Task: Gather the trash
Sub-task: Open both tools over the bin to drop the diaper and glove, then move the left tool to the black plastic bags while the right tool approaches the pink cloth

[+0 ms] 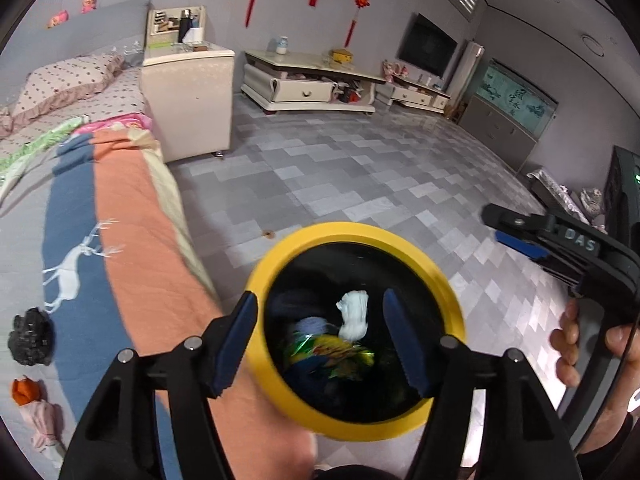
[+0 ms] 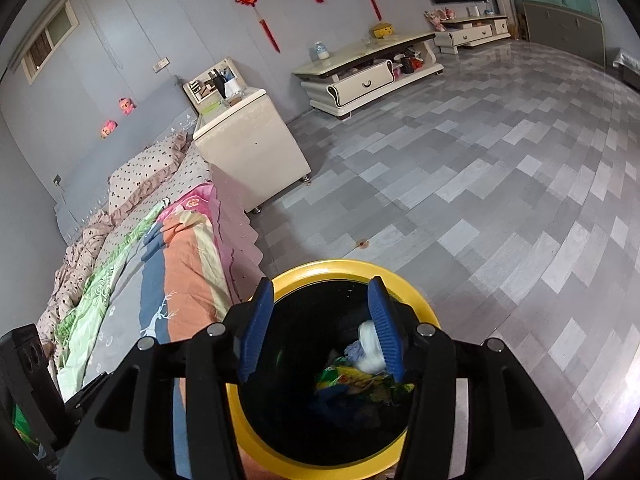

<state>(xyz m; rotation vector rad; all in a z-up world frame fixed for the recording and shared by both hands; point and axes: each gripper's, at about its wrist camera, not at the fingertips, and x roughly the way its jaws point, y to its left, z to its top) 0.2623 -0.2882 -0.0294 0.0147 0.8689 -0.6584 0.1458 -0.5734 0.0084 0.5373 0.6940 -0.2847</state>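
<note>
A yellow-rimmed black trash bin stands on the floor beside the bed; it also shows in the right wrist view. Inside lie a white crumpled tissue, which also shows in the right wrist view, and colourful wrappers, seen in the right wrist view too. My left gripper is open and empty above the bin. My right gripper is open and empty above the bin; it shows in the left wrist view at the right. On the bed lie a black crumpled wad, an orange scrap and a pink piece.
The bed with a striped deer quilt runs along the left. A cream cabinet stands at its head. A low TV stand lines the far wall. A small brown speck lies on the grey tiled floor.
</note>
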